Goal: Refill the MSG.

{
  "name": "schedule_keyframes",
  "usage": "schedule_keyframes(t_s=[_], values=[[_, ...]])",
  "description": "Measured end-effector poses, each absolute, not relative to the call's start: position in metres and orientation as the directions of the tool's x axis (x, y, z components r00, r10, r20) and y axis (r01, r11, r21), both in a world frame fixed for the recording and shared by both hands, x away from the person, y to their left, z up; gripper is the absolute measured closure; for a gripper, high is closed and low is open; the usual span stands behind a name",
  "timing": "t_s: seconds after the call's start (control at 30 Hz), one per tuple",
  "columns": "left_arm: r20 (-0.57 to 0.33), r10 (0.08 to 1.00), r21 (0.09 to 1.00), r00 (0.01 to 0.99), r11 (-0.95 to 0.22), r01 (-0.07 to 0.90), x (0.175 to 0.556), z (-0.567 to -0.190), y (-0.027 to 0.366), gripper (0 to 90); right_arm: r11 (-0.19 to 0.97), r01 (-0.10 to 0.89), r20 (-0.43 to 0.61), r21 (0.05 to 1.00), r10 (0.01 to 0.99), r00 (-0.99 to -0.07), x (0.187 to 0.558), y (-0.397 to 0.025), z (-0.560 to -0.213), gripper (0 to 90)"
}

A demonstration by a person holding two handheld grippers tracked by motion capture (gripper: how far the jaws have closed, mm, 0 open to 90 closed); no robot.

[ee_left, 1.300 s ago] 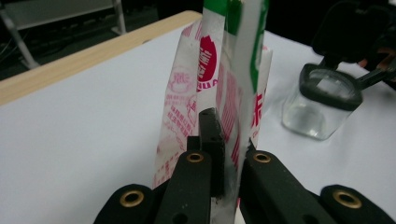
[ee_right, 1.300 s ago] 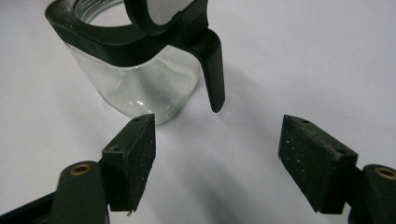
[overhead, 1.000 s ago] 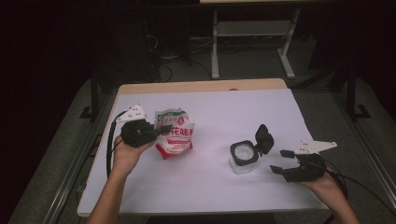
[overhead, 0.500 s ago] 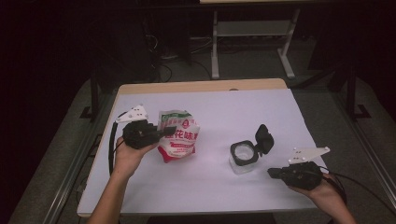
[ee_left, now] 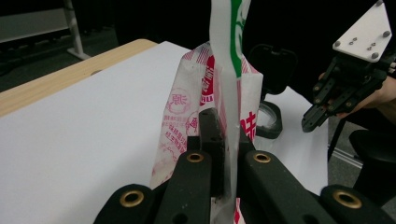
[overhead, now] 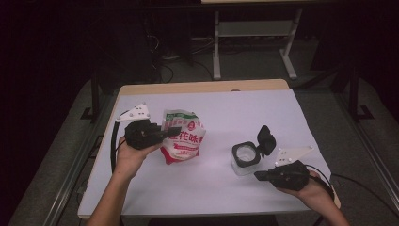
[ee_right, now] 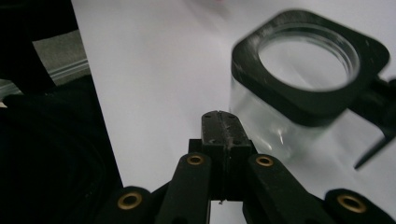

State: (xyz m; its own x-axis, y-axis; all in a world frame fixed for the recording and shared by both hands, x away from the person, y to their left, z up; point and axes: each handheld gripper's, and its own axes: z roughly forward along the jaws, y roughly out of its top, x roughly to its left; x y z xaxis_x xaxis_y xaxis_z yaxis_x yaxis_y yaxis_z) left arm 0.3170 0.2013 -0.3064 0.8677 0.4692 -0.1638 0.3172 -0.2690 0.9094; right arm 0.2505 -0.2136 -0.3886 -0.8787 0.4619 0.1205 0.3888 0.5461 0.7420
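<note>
Red-and-white pouch pinched upright in left gripper; right gripper closed empty beside open clear jar; next, likely tilt pouch over jar mouth.

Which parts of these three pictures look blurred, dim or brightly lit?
High view: bright white table, dark surroundings, soft overall. Left gripper view: snack bag fairly sharp; the other gripper behind softer. Right gripper view: clear jar smeared with blur at its black rim, dark patch on the left.
</note>
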Motion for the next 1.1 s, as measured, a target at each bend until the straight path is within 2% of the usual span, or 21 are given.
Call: schedule_keyframes(t_s=[0.37,1.1], values=[[-0.166,0.451,0.915,0.877,-0.260,0.307,0.314,-0.298,0.196,90.0,0.519,0.320,0.083,0.793,0.427,-0.900,0.264,-0.175,-0.372,90.0],[-0.180,0.398,0.919,0.900,-0.258,0.298,0.307,-0.281,0.177,90.0,0.488,0.317,-0.004,0.813,0.549,-0.836,0.308,-0.100,-0.372,90.0]])
